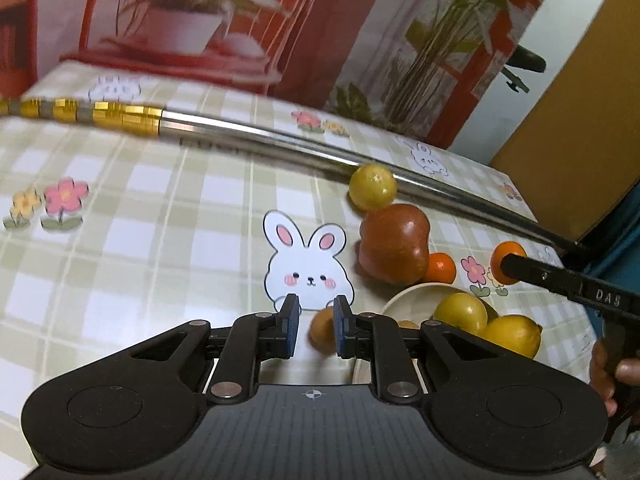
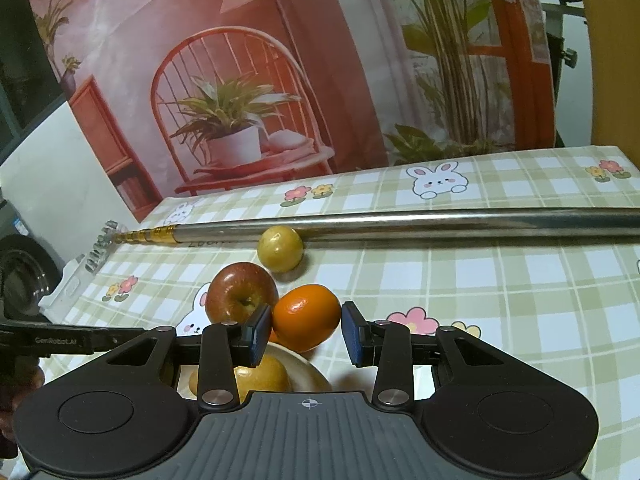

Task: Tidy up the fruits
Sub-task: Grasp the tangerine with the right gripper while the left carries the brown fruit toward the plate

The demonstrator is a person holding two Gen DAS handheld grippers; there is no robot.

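Note:
In the right wrist view my right gripper (image 2: 306, 332) is shut on an orange (image 2: 306, 316), held just above a cream bowl (image 2: 308, 366) that holds a yellow fruit (image 2: 262, 376). Behind the orange stand a red apple (image 2: 240, 298) and a yellow-green round fruit (image 2: 280, 249). The left wrist view shows my left gripper (image 1: 317, 320) open over the tablecloth, with a small brownish fruit (image 1: 320, 334) lying just past its right pad. To its right are the bowl (image 1: 404, 295) with two yellow fruits (image 1: 460, 312), the apple (image 1: 394, 248), a second orange (image 1: 440, 268) and the held orange (image 1: 505, 251).
A long steel telescopic pole (image 2: 440, 224) with a gold end (image 1: 120, 114) lies across the checked tablecloth (image 1: 120, 260) behind the fruit, touching the yellow-green fruit (image 1: 372, 186). A person's hand (image 1: 608, 372) holds the right tool. A printed backdrop stands at the table's far edge.

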